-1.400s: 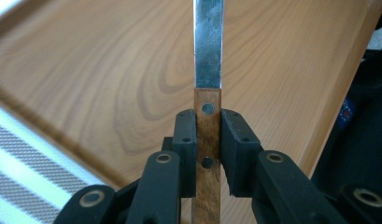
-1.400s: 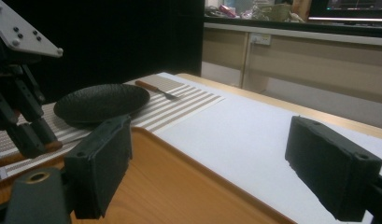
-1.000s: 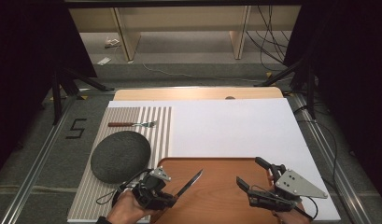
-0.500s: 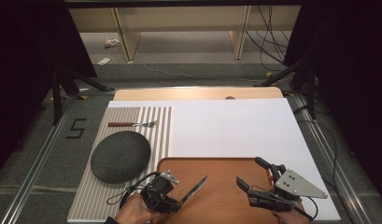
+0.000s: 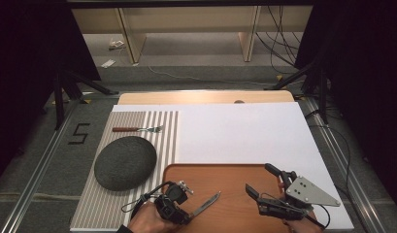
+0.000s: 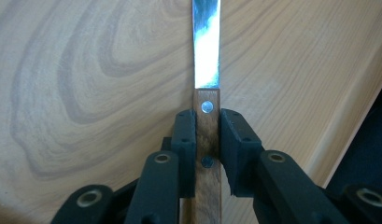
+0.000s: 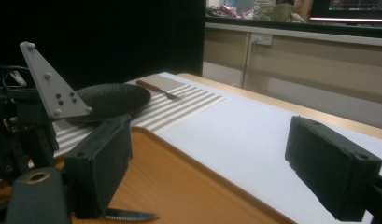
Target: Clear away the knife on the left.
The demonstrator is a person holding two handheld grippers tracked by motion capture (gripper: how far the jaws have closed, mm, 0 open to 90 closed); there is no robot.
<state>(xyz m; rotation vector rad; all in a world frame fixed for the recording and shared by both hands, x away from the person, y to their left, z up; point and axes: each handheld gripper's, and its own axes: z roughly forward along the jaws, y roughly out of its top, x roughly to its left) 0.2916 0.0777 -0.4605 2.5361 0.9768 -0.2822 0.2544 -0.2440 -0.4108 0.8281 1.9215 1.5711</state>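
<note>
The knife (image 6: 208, 93) handle is seen clamped in the left tongs (image 6: 208, 140) above the wooden tray (image 5: 235, 179); its tip is cut off. The right tongs (image 5: 261, 182) are held open, empty.

Looked like lab/recording rig, not home: table (image 5: 206, 98) boxed in by black curtains (image 5: 36, 43), stands (image 5: 60, 92) both sides, loose cables (image 5: 278, 46) on grey carpet, taped "5" marker (image 5: 79, 133) on floor, monitor (image 7: 350, 9) on back bench.
</note>
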